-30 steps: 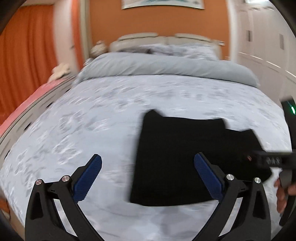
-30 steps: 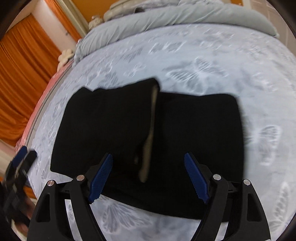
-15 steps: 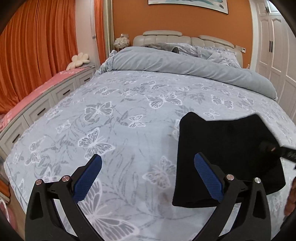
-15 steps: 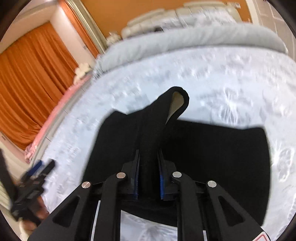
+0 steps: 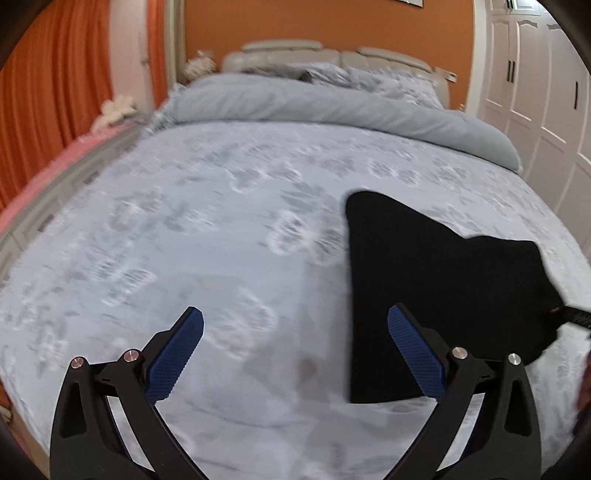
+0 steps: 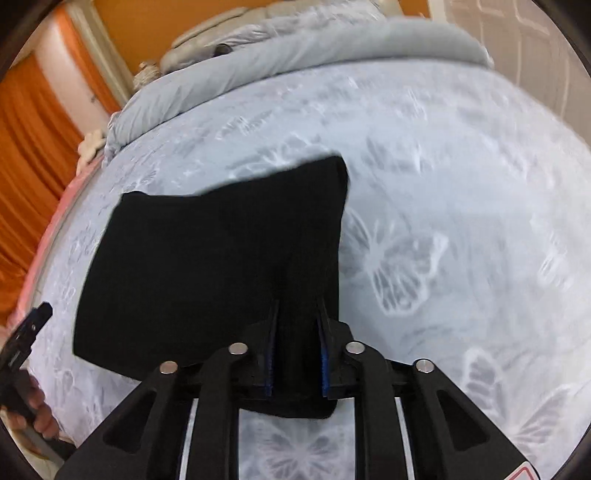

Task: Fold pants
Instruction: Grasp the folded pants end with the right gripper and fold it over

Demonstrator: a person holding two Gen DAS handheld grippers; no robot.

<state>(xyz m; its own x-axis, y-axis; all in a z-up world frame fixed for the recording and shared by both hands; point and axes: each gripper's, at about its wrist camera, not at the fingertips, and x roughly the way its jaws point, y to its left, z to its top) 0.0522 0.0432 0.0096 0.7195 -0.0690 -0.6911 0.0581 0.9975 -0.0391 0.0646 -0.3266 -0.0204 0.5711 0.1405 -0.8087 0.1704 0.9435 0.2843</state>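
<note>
Right wrist view: right hand-held gripper (image 6: 295, 354) clenched on folded black knit pants (image 6: 207, 266); left hand-held gripper (image 5: 295, 354) released. Best carried across low, edges aligned, over butterfly-print bed (image 6: 461, 184).

Orange walls (image 5: 325, 22), orange curtains (image 5: 55, 85), white wardrobe doors (image 5: 535, 81), butterfly-print bed (image 5: 207, 206), padded headboard (image 5: 325, 55)

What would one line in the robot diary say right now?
step: folding | right gripper: shut on black pants, edge lifted | left gripper: open, holding nothing | surface: butterfly bedspread
</note>
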